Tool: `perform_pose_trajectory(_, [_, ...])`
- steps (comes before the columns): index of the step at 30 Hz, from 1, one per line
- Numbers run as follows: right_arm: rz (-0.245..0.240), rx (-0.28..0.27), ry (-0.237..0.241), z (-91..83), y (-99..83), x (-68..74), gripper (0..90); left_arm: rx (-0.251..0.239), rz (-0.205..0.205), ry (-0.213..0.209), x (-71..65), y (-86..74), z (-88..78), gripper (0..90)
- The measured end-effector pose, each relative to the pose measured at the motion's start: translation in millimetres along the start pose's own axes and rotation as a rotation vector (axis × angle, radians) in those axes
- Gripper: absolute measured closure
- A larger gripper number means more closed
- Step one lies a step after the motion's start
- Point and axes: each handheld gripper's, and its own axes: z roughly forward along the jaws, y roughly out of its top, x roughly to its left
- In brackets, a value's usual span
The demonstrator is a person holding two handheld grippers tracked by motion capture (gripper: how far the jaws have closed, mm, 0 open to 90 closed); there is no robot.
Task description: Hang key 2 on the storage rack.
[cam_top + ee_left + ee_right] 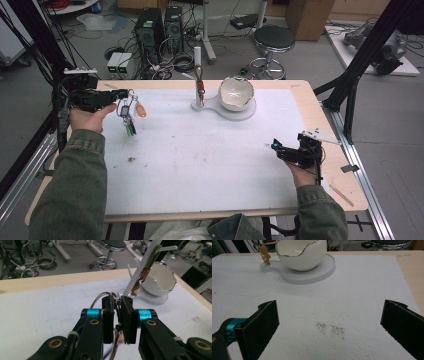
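My left gripper (118, 97) is held above the far left of the white mat and is shut on a bunch of keys (129, 119), which dangles below it with an orange tag (141, 110). In the left gripper view the jaws pinch the metal key ring (116, 305), and its loop (96, 300) sticks out to the left. My right gripper (276, 148) hovers low near the right edge of the mat, open with nothing between its pads (265, 325). At the far middle a white egg-shaped bowl (236, 93) sits on a white stand (250, 113). The stand's post (198, 57) carries a green strap with a brown charm (201, 88).
The white mat (200, 155) covers most of the wooden table (330, 150). Dark specks (330, 329) lie on the mat in front of the right gripper. Black frame struts (367, 47) stand at both sides, and a stool (273, 42) and computers (150, 30) stand on the floor beyond.
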Motion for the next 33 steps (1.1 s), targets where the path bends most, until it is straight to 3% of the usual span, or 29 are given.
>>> perform_pose_trajectory(10, [0.008,-0.004,-0.002,-1.2,-0.1,-1.2,1.0,-0.021,0.014,0.002,-9.5,16.3,9.8,85.0])
perform_pose_trajectory(33, [0.023,-0.013,-0.006,-3.9,-0.6,-3.1,0.9,0.005,0.054,-0.002,-38.6,37.6,55.6,86.5])
